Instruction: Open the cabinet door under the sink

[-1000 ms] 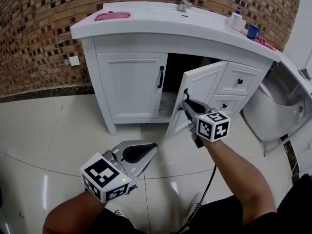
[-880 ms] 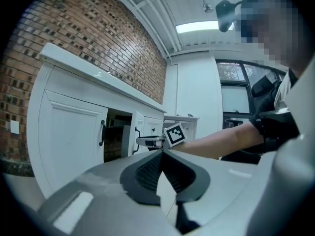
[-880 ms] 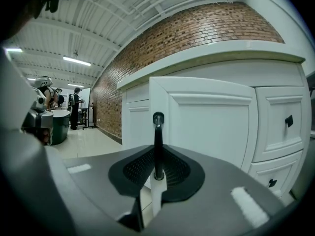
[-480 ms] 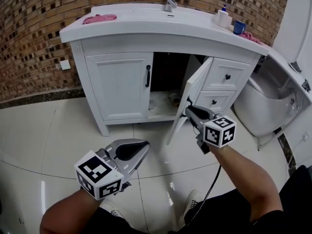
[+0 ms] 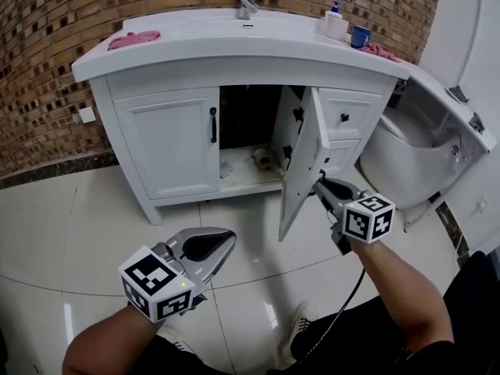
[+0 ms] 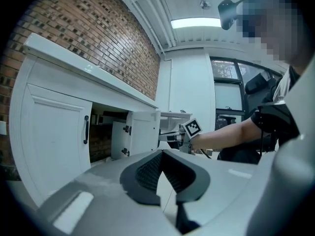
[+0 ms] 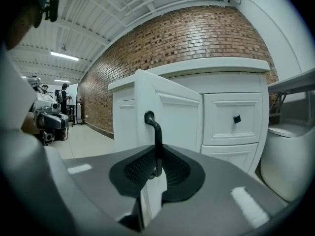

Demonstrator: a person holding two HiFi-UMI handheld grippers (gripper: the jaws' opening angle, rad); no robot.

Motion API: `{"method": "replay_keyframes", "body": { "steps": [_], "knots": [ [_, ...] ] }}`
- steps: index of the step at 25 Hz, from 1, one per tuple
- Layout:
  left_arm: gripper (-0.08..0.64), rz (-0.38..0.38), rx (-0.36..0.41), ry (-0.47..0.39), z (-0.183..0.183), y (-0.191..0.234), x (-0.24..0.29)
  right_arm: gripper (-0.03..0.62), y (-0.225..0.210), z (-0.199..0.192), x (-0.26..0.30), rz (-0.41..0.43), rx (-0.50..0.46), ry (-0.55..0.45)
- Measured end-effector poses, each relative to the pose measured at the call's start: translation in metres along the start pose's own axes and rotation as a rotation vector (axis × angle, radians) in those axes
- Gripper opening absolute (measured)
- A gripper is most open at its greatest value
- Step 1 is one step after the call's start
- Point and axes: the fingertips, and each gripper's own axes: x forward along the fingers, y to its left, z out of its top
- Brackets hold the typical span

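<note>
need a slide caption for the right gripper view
Right tongs clamped on the black handle of the open white cabinet door

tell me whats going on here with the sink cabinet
A person stands facing a white sink cabinet with a gripper in each hand. The right gripper is clamped on the black handle of the right-hand door, which stands swung well out, so the space under the sink is exposed. The left-hand door is shut. The left gripper hangs low over the tiled floor, jaws together and holding nothing.
</note>
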Motion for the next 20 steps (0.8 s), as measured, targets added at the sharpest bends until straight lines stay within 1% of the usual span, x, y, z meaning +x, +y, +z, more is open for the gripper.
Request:
{"method": "replay_keyframes", "body": {
  "steps": [4,9,14,16,20],
  "knots": [
    [0.006,0.001,0.008,0.006,0.003,-0.001,0.003,0.029,-0.025,-0.003,-0.017,-0.052,0.029,-0.016],
    [0.006,-0.014,0.007,0.013,-0.002,-0.003,0.012,0.029,-0.055,-0.006,-0.035,-0.127,0.064,-0.036],
    [0.006,0.006,0.0,0.013,0.002,0.0,0.012,0.026,-0.094,-0.008,-0.051,-0.213,0.101,-0.06],
    [0.006,0.003,0.003,0.013,0.001,0.001,0.014,0.029,-0.1,-0.009,-0.057,-0.202,0.099,-0.069],
    [0.006,0.01,-0.002,0.017,0.0,0.003,0.015,0.029,-0.097,-0.009,-0.059,-0.192,0.079,-0.061]
  ]
}}
